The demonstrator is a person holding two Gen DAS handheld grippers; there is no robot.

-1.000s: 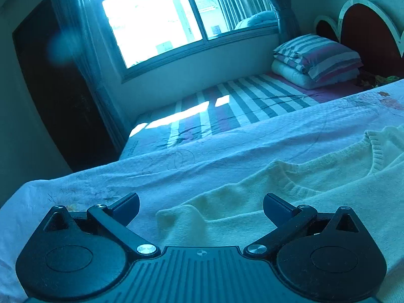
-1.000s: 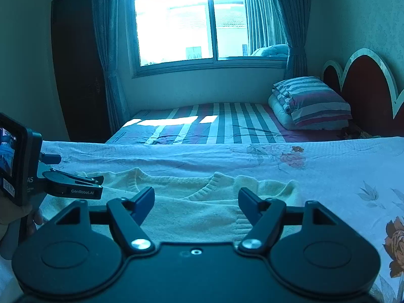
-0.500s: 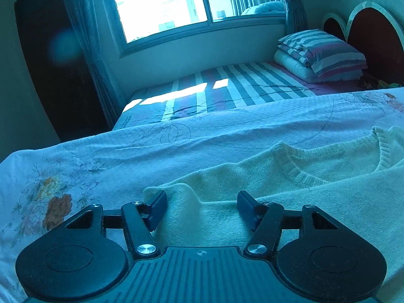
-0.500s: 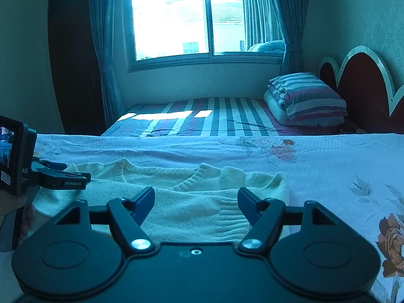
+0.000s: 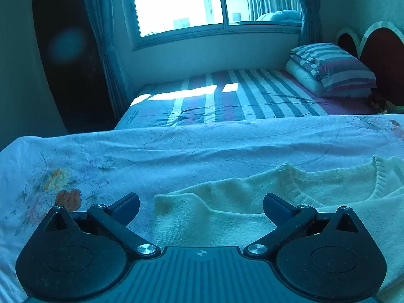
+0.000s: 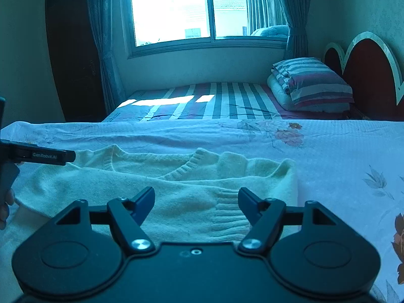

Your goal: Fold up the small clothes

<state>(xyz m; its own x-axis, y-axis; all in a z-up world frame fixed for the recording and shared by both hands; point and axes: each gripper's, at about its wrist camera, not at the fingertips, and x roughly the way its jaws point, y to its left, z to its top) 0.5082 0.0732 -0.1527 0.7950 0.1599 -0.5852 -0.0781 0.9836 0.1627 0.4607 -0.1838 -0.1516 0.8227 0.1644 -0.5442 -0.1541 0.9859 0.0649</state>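
A cream knitted sweater lies flat on the floral bedsheet, neckline toward the window. My left gripper hovers over its left shoulder corner. Its jaws are opening and stand wide, with the cloth between them but not pressed. In the right wrist view the sweater has a ribbed cuff folded in on its right side. My right gripper is open just above that cuff, gripping nothing. The left gripper's finger shows at the far left of that view.
A hand shows at the left edge. Beyond the sheet lies a striped mattress with a striped pillow on a folded quilt. A dark red headboard is at the right. The floral sheet stretches to the right of the sweater.
The left gripper's jaws narrowed around the sweater's corner half a second ago and are spread wide again. Its view has rolled level. The right gripper has come lower and closer to the sweater.
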